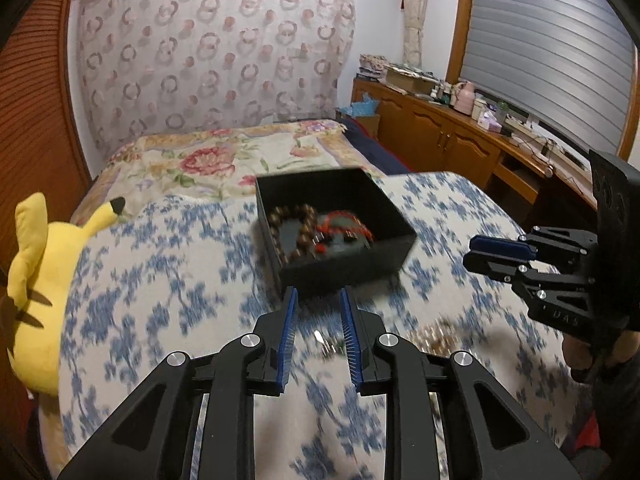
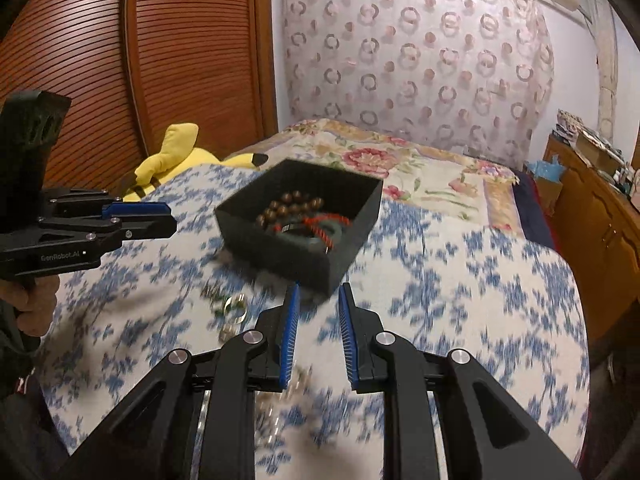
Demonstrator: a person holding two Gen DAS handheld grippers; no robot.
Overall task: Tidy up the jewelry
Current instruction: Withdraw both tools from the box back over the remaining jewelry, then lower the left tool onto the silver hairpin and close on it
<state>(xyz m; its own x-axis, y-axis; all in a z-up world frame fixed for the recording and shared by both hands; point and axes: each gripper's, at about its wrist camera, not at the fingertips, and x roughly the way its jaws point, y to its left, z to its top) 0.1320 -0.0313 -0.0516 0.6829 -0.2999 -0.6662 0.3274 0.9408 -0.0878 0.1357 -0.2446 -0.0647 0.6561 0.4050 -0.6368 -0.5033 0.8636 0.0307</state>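
Jewelry box (image 1: 320, 228) sits at 12 o'clock of both grippers, beads (image 1: 298, 224) inside. Left gripper (image 1: 318, 300) and right gripper (image 2: 318, 294) are slightly parted, holding nothing. Only the right wrist view shows loose rings (image 2: 234, 304) at 10 o'clock.

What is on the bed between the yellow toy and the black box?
Nothing: in the left wrist view only bare blue-flowered bedspread lies between the yellow plush toy and the black box.
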